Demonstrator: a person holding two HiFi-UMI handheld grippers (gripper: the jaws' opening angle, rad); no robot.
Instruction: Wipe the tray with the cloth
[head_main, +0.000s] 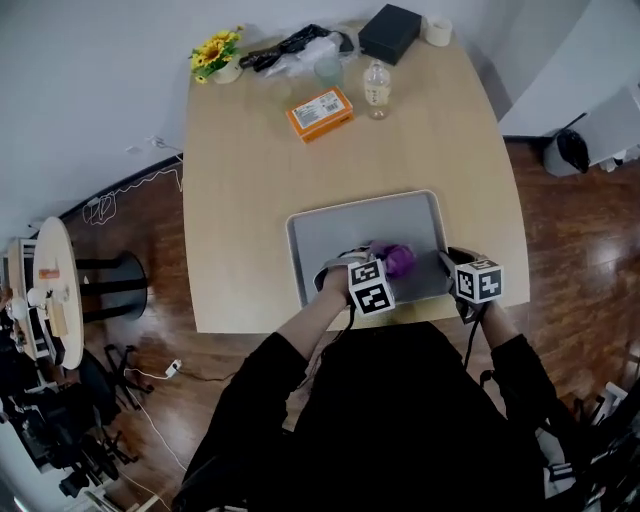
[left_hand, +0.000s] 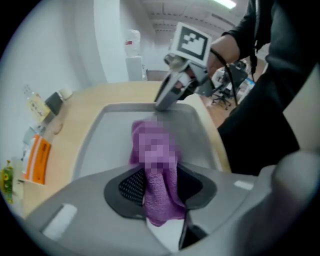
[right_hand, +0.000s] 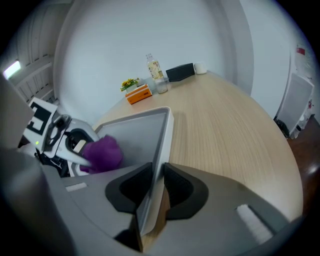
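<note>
Dark wood floor (head_main: 560, 230) surrounds the pale wooden surface (head_main: 250, 170), whose near edge carries the grey tray (head_main: 340, 225). The right tongs (right_hand: 158, 175) pinch the tray's right rim, likely to steady it. The left tongs (left_hand: 159, 187) clamp the purple cloth (left_hand: 155, 150), which rests inside the tray for wiping.

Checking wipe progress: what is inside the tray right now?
Only the purple cloth, pinched by the left gripper, sits inside the tray; the floor beneath it is hidden.

You find no legible txt: orange box (head_main: 320, 113) label & bottle (head_main: 377, 88) label too small to read.
</note>
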